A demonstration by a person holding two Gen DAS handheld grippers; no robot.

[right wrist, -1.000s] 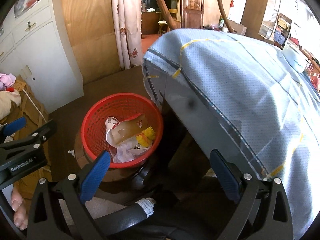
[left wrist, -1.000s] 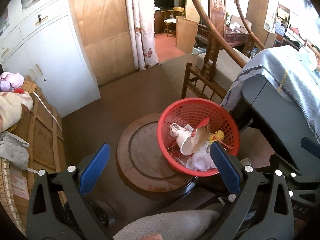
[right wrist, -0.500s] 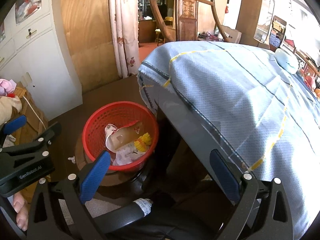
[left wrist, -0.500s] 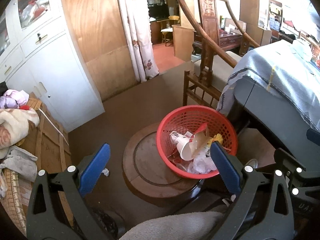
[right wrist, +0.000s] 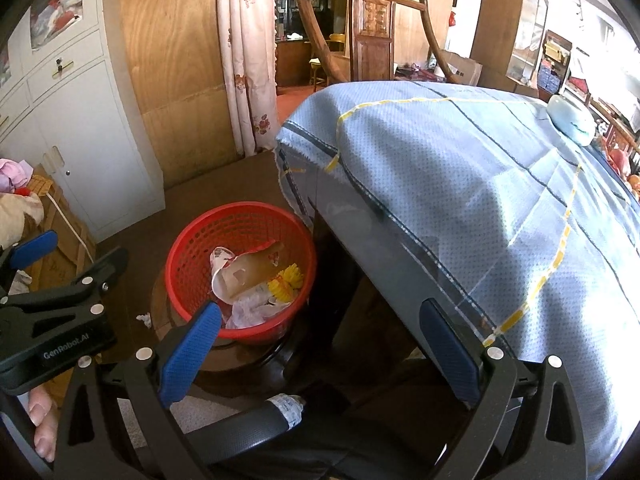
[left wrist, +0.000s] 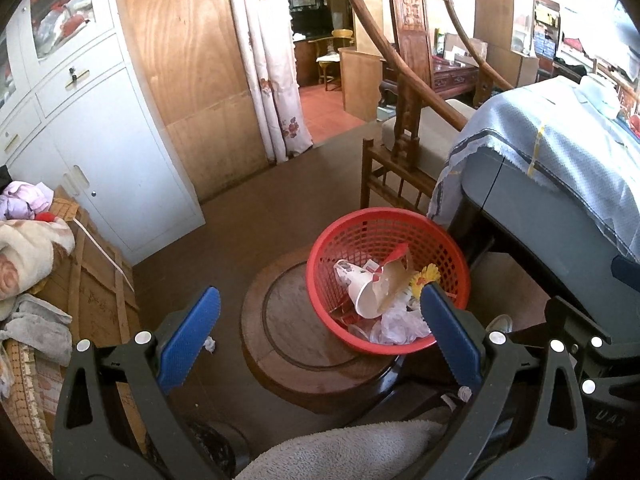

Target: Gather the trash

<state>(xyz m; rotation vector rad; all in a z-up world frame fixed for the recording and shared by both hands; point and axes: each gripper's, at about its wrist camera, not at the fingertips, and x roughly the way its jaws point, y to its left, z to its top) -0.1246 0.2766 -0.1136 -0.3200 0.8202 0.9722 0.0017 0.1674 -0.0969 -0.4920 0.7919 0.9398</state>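
Observation:
A red mesh basket (left wrist: 372, 232) stands on a round wooden stool (left wrist: 288, 332) beside the table. It holds a white paper cup (left wrist: 366, 298), torn cardboard, clear plastic and a yellow piece. It also shows in the right wrist view (right wrist: 240, 224). A small white crumpled scrap (left wrist: 209, 344) lies on the floor left of the stool, also in the right wrist view (right wrist: 145, 319). My left gripper (left wrist: 320, 320) is open and empty, above and short of the basket. My right gripper (right wrist: 320, 328) is open and empty, between basket and table.
A table under a blue cloth (right wrist: 460, 184) fills the right. A wooden chair (left wrist: 404, 148) stands behind the basket. White cabinets (left wrist: 80, 128) line the left wall, with a wooden crate (left wrist: 96, 280) and bedding in front. A pale blue bowl (right wrist: 570, 120) sits on the table.
Both grippers have pulled back and risen, so the basket looks smaller and farther. The floor scrap has come into view. Both stay open and empty.

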